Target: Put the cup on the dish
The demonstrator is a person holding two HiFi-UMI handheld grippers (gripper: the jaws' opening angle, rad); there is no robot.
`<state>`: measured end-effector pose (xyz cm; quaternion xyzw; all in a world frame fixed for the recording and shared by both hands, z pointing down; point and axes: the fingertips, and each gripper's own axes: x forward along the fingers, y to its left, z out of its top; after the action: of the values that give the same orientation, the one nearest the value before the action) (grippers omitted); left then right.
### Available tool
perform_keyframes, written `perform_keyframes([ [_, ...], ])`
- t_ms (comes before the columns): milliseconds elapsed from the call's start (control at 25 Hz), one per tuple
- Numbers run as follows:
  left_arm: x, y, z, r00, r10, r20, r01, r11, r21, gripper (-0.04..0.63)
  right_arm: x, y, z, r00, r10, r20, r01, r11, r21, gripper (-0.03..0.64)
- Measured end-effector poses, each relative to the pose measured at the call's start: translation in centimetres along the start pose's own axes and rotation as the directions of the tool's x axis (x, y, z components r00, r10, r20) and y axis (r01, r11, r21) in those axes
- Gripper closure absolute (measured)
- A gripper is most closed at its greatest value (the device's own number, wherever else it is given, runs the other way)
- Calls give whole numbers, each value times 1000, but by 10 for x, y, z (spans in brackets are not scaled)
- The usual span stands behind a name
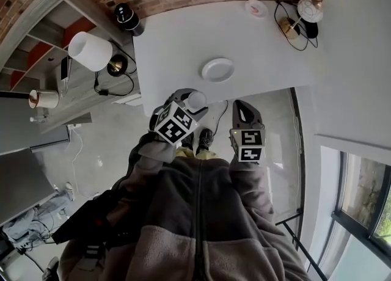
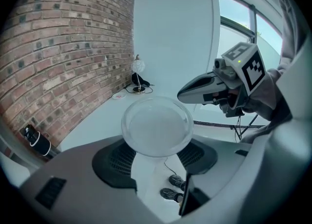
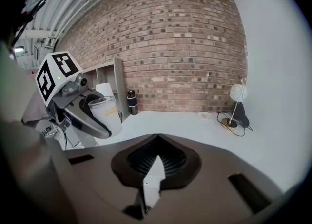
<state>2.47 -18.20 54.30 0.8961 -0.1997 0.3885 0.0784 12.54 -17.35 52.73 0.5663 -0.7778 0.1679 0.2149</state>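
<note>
Left gripper view showed the left gripper (image 2: 156,158) clamped on the translucent plastic cup (image 2: 157,125), held short of the round white dish (image 1: 218,69) on the white table (image 1: 177,41); right gripper (image 3: 157,145) closed, empty; placement outstanding.

The dish (image 1: 218,69) lies on the table (image 1: 177,41), ahead of the cup (image 2: 157,126) in the left tool (image 1: 190,98).

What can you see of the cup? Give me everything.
The cup is translucent, frosted white and plastic-looking, with faint yellow print on its side in the right gripper view. It is clamped between the left gripper's jaws, with one round end facing that gripper's camera, and it looks empty. It hangs in the air near the table edge, apart from the dish. Only the jaws touch it.
</note>
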Motion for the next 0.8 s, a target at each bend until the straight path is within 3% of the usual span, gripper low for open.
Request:
perform_keyframes([
  [360, 55, 17, -23, 999, -23, -49, 20, 999, -50, 337, 36, 0, -51, 988, 24, -150, -16, 998, 53, 614],
  [800, 134, 50, -51, 995, -11, -97, 1, 995, -100, 337, 79, -18, -76, 976, 41, -215, -33, 999, 39, 614],
])
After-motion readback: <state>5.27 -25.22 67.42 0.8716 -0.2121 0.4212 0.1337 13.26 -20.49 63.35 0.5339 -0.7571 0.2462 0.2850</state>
